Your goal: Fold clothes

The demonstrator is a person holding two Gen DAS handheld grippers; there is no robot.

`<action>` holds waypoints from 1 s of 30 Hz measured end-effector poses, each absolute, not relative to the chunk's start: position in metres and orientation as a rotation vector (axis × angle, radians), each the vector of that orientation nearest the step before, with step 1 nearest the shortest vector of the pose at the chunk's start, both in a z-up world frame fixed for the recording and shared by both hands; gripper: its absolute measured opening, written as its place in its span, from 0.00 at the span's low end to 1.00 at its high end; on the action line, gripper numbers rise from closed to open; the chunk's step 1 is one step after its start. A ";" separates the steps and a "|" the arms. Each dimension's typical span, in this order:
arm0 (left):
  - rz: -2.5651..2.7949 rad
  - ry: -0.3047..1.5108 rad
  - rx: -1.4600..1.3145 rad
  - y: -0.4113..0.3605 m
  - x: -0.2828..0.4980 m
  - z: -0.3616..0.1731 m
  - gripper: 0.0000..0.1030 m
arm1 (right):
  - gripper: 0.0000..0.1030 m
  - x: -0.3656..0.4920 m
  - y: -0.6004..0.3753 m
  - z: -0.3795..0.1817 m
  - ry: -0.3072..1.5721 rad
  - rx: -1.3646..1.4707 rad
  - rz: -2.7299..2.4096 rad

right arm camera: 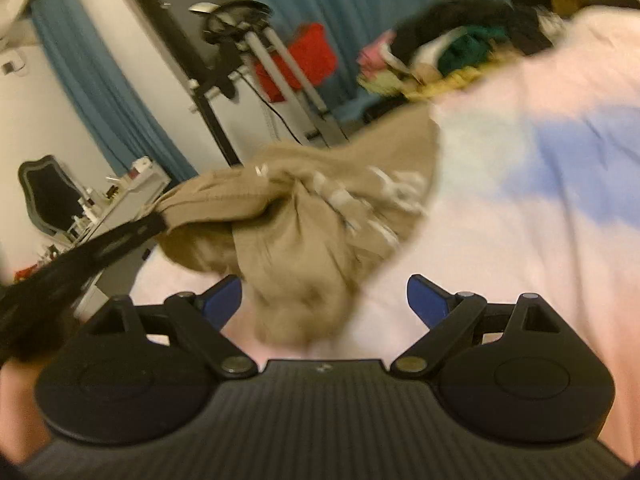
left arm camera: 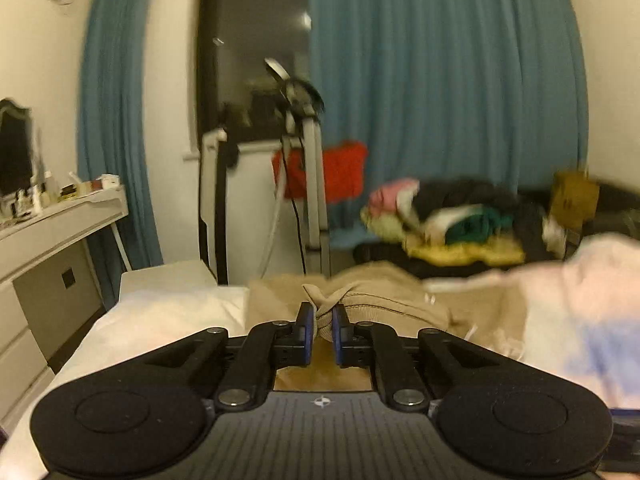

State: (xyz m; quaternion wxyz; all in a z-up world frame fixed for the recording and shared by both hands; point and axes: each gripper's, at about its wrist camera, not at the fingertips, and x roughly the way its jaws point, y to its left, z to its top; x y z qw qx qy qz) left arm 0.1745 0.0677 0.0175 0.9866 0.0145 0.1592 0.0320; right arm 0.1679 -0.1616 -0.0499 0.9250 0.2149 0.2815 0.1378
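The tan garment (right arm camera: 304,216) lay bunched on the pale pink bed cover (right arm camera: 520,264), lifted toward nine o'clock. There the left tool (left arm camera: 320,318) pinched its ribbed hem between pressed-together fingers. At six o'clock the right tool (right arm camera: 324,300) stood spread wide, straddling a hanging fold.

**Background Items in View**

Blue curtains (left arm camera: 440,80) are hung across the rear wall. A folded treadmill (left arm camera: 308,184) is stood before them. A white dresser (left arm camera: 52,232), loaded with small items, is positioned at the left, with a mirror (left arm camera: 16,152) above it.
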 end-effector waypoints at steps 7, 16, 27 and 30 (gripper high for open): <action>0.035 0.189 -0.119 0.074 0.090 0.054 0.08 | 0.88 0.125 -0.151 -0.058 0.485 0.211 0.329; -0.112 0.063 -0.153 0.062 0.001 0.098 0.08 | 0.88 0.060 -0.154 -0.035 0.466 0.173 0.365; -0.112 0.016 -0.258 0.097 -0.017 0.076 0.09 | 0.68 0.046 -0.087 -0.060 0.548 -0.098 0.454; -0.066 0.050 -0.248 0.106 0.000 0.054 0.09 | 0.45 0.057 -0.078 -0.082 0.617 -0.173 0.443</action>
